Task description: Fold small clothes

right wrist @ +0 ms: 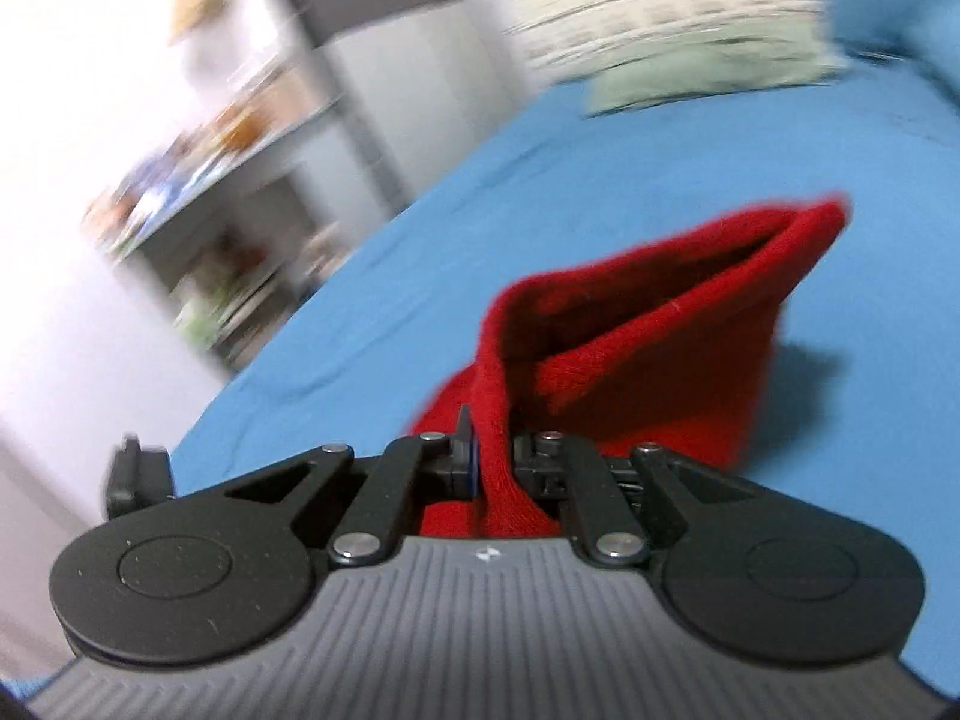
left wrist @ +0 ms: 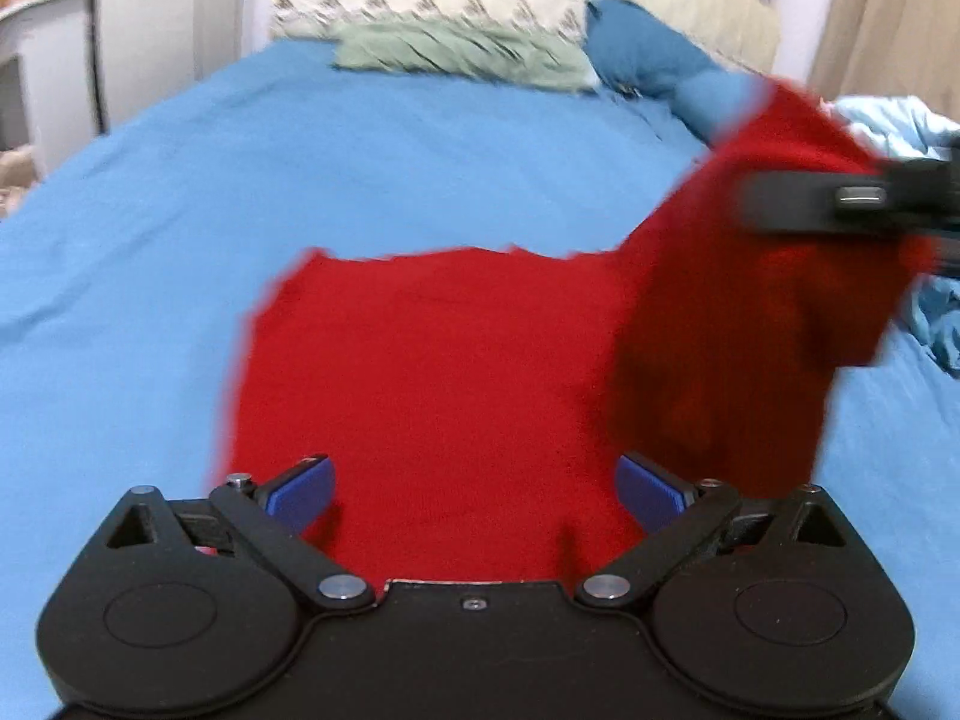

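Red knit garment (left wrist: pixel 432 372), centre frame on the blue bedsheet (left wrist: pixel 150 210): right gripper (right wrist: pixel 493 462) clamped on one raised edge at frame right, left gripper (left wrist: pixel 474 489) wide apart and empty at near hem; fold apparently just begun, most remaining.

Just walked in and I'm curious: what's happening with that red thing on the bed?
A person is folding a small red knit garment on a blue bedsheet with two handheld grippers. The right gripper has its jaws shut on one edge and holds it up off the bed. The left gripper hovers with jaws open over the part lying flat.
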`<move>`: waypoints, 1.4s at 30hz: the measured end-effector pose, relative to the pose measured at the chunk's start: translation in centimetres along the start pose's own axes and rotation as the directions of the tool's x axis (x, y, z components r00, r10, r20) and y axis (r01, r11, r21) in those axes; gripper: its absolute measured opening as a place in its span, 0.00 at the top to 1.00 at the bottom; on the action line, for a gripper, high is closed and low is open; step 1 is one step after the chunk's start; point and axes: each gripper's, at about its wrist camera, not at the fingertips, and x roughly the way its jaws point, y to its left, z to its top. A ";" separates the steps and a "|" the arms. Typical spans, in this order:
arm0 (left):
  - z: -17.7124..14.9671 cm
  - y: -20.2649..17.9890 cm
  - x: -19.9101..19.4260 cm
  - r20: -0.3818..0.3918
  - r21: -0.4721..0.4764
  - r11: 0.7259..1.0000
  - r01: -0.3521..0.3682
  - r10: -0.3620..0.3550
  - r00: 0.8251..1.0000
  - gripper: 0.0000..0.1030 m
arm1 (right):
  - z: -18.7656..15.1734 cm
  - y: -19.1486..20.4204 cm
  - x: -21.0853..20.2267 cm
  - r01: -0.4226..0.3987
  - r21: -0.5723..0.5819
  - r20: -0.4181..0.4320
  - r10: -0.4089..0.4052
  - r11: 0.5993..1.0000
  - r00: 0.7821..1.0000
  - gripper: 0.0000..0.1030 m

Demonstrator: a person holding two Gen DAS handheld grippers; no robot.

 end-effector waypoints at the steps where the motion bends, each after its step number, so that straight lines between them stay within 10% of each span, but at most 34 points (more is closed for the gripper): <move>1: -0.7 1.2 -0.6 0.009 -0.005 1.000 -0.016 0.016 1.000 0.01 | -0.2 1.6 2.2 -0.015 -0.038 -0.037 0.014 0.999 0.999 0.78; 9: -5.4 4.9 -0.5 -0.036 -0.042 0.999 -0.005 0.003 0.999 0.02 | -6.1 6.5 15.8 0.014 -0.127 -0.282 -0.049 0.992 0.958 0.76; 15: -5.8 4.3 -1.6 0.032 -0.026 0.999 0.031 -0.030 0.999 0.04 | -3.8 6.3 13.0 -0.047 -0.123 -0.246 0.015 0.991 0.969 0.30; 23: -5.0 5.0 -2.6 0.120 -0.096 0.989 0.110 -0.098 0.988 0.18 | -6.0 1.4 2.8 0.173 -0.141 -0.018 -0.178 0.975 0.984 0.18; 32: -4.4 6.2 -0.8 0.115 -0.206 0.975 0.079 -0.056 0.992 0.59 | -16.3 -2.1 1.1 0.257 -0.020 -0.026 -0.257 0.966 0.966 0.18; 34: -4.3 6.9 -0.6 0.103 -0.236 0.969 0.075 -0.052 0.993 0.94 | -16.9 -2.0 1.8 0.269 -0.002 -0.008 -0.269 0.963 0.963 0.18; 42: -3.9 7.2 -2.4 0.171 -0.248 0.962 0.112 -0.070 0.983 0.94 | -16.9 -1.8 4.3 0.331 0.019 0.043 -0.331 0.943 0.942 0.21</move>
